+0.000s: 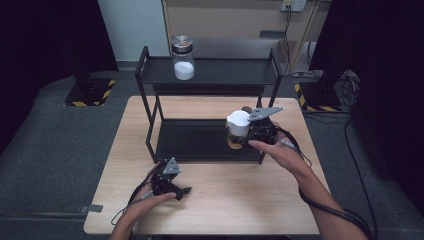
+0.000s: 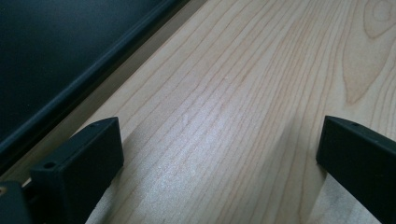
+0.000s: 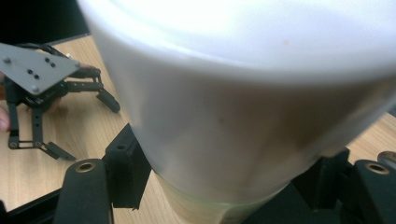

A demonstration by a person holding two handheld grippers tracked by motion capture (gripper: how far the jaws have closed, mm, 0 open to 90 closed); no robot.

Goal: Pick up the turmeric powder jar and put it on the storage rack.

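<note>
In the high view the right gripper holds a white-lidded jar over the lower shelf of the black rack, where a loose grip could let it tip or fall. The left gripper view shows jaws spread wide and empty over the wooden table. In the right gripper view the jaws clamp the jar just under its lid, and no label or writing is legible.

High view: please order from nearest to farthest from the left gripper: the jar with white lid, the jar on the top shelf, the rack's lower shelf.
From the left gripper:
1. Lower shelf, just beyond it.
2. White-lid jar, right, in the right gripper.
3. Top-shelf jar, far back.
</note>
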